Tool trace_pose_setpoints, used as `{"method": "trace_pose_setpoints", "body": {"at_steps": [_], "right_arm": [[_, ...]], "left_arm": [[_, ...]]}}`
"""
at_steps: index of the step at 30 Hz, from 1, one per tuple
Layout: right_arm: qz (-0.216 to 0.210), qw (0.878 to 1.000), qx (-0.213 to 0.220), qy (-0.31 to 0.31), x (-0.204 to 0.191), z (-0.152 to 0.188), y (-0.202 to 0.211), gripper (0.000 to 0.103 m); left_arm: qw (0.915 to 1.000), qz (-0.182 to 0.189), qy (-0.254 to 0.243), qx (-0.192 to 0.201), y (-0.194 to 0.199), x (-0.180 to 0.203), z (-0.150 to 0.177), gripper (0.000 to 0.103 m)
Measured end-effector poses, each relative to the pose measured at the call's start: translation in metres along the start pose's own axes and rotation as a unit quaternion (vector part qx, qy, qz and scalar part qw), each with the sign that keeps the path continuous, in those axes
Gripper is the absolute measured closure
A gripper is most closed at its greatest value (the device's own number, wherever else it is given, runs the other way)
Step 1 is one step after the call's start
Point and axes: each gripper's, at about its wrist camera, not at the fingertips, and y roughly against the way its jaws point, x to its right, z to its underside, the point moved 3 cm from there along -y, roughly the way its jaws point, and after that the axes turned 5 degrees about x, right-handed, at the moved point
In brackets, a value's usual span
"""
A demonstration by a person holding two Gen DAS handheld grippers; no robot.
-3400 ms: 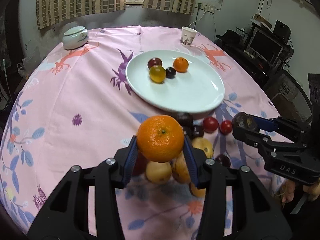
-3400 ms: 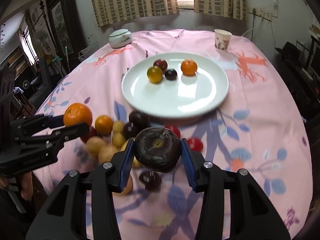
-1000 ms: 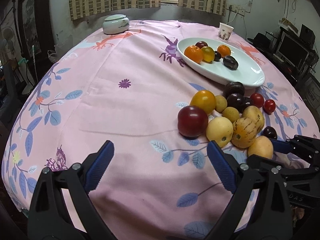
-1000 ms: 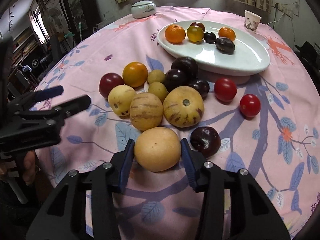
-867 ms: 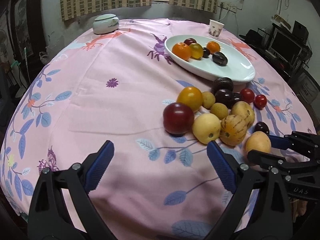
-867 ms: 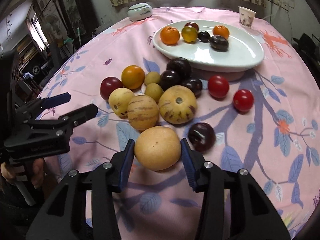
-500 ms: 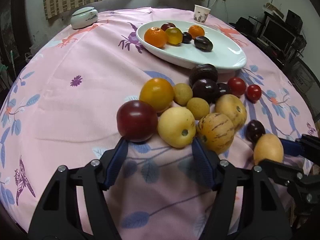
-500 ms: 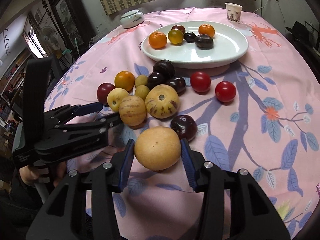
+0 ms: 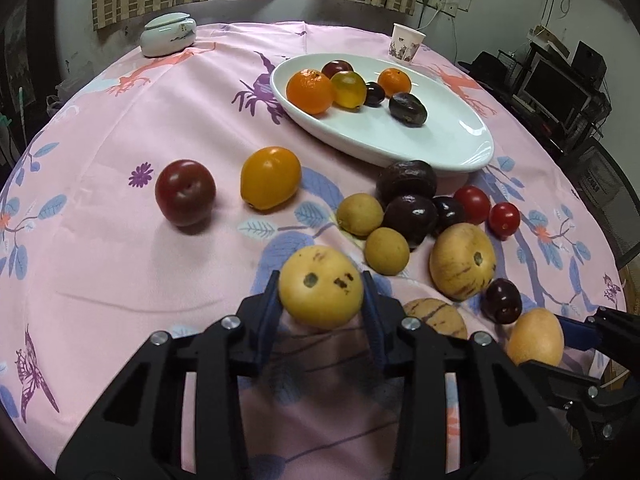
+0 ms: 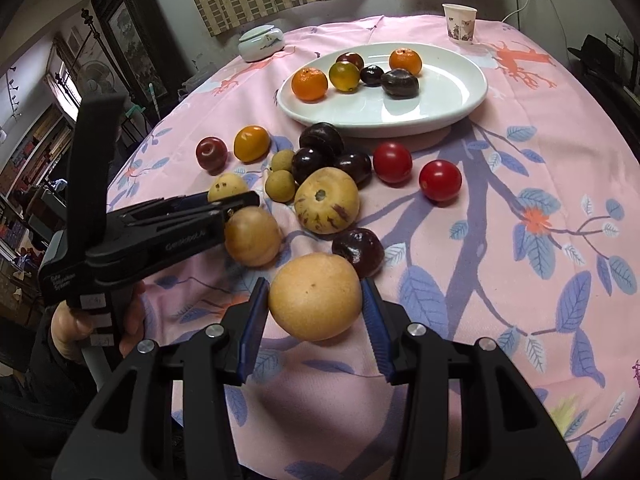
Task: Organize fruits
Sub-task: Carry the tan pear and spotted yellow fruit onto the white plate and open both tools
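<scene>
In the left wrist view my left gripper (image 9: 321,300) has its jaws closing on a spotted yellow fruit (image 9: 320,294), and both blue pads touch its sides. From the right wrist view that left gripper (image 10: 236,200) reaches in from the left with the fruit (image 10: 226,186) at its tips. My right gripper (image 10: 316,300) is shut on a pale orange round fruit (image 10: 315,296), held just above the cloth. The white plate (image 9: 440,136) at the back holds several fruits, two of them oranges. A pile of loose fruit (image 9: 412,216) lies between plate and grippers.
A dark red plum (image 9: 185,193) and an orange fruit (image 9: 270,178) lie apart, left of the pile. A lidded white pot (image 9: 170,34) and a paper cup (image 9: 406,43) stand at the far edge. A hand (image 10: 72,324) grips the left gripper's handle.
The left gripper came forward to the pile and narrowed from wide open onto the spotted yellow fruit. The right gripper kept its fruit and rose slightly.
</scene>
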Motion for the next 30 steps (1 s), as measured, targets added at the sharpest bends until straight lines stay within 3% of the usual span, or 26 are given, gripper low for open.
{"method": "trace_pose_setpoints", "body": {"at_steps": [10, 20, 25, 30], "right_arm": [[-0.003, 1.000, 0.004, 0.003, -0.006, -0.003, 0.002, 0.056], [-0.004, 1.000, 0.014, 0.000, 0.001, -0.013, 0.007, 0.056], [-0.003, 1.000, 0.019, 0.008, 0.006, -0.029, 0.010, 0.056], [0.018, 0.999, 0.031, 0.038, 0.013, -0.064, 0.007, 0.056]], "left_arm": [[0.9994, 0.028, -0.011, 0.019, 0.042, 0.012, 0.009, 0.064], [0.9990, 0.030, -0.022, 0.026, 0.048, 0.018, -0.004, 0.064], [0.9986, 0.029, -0.036, 0.025, 0.043, 0.023, -0.025, 0.064], [0.9974, 0.028, -0.055, 0.035, 0.029, 0.031, -0.071, 0.064]]}}
